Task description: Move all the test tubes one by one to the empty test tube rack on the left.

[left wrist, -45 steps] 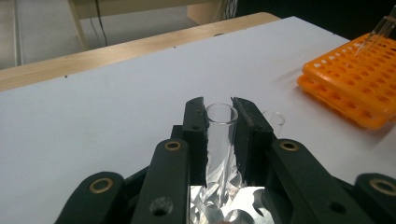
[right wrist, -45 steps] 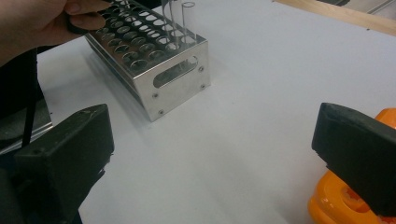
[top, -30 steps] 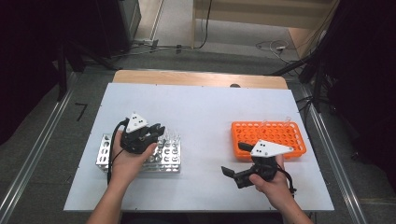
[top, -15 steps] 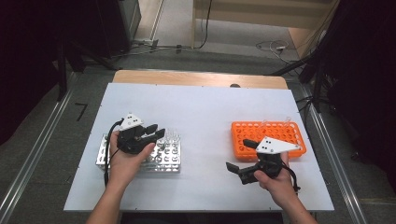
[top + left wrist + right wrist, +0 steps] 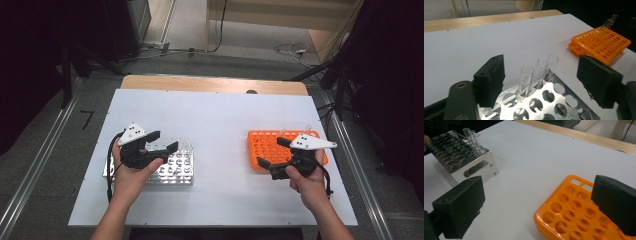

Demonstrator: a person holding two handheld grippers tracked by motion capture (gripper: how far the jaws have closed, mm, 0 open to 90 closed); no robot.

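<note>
A person is moving glass tubes between two racks on a white table (image 5: 220, 115). The left gripper (image 5: 161, 142) is hovering over the metal rack (image 5: 181, 169), and its jaws have just been opening; they are now standing spread, pinching nothing, with three tubes (image 5: 538, 72) standing upright in a row in the rack's far holes, just ahead of the pads. The right gripper (image 5: 272, 154) is also spread and empty, sitting over the near left edge of the orange rack (image 5: 265, 142), where one more tube (image 5: 608, 23) is leaning at the far corner. The likely trouble, judging from here, is on the left: the spread jaws are sitting close to the standing tubes, so a careless pull-away or sideways swing could be clipping one and tipping or cracking it. On the right, the leaning tube is lying at a slant, so a grab from the wrong angle could be levering it against its hole or letting it slip out.
</note>
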